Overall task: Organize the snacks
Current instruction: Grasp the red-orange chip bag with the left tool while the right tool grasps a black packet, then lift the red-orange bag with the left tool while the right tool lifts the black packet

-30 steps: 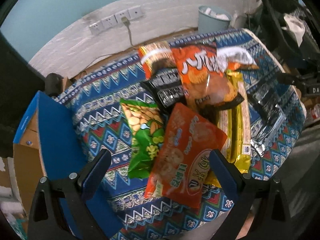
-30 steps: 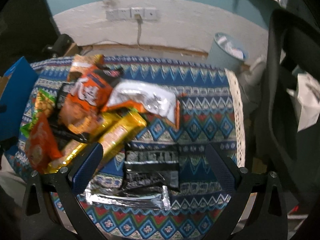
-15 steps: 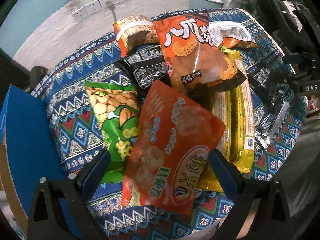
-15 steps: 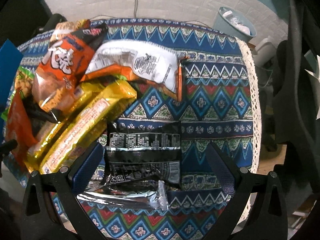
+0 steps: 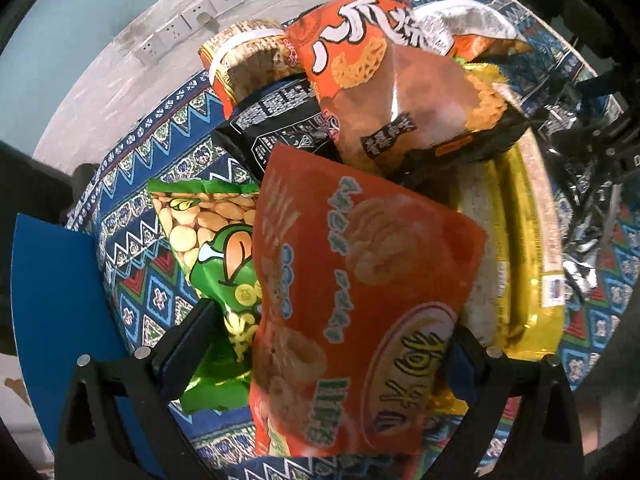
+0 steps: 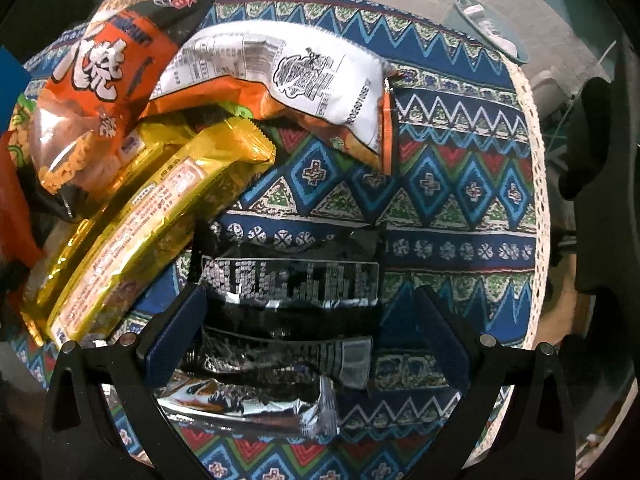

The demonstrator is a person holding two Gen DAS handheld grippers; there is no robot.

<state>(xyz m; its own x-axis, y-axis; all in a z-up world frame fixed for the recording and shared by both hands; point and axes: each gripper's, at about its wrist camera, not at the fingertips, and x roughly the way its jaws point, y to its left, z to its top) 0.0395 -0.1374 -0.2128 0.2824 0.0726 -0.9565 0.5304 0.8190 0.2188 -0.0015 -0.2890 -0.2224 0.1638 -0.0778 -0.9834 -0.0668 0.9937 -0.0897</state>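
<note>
Left gripper: jaws spread wide astride the red snack bag, positioned to pinch it. Right gripper: jaws equally wide over the black packet, beside the red snack bag's pile.

Overlapping packets hide one another, and both views cut things off at their edges

In the left wrist view the red snack bag covers the right side of the green bag, the near end of the black packet and part of the yellow packs; the blue box runs out of frame on the left; far right, a silvery wrapper is too blurred to read; in the right wrist view the black foil packet has its near left corner behind a finger of the right hand-held gripper; the bin is cut by the far edge.
</note>
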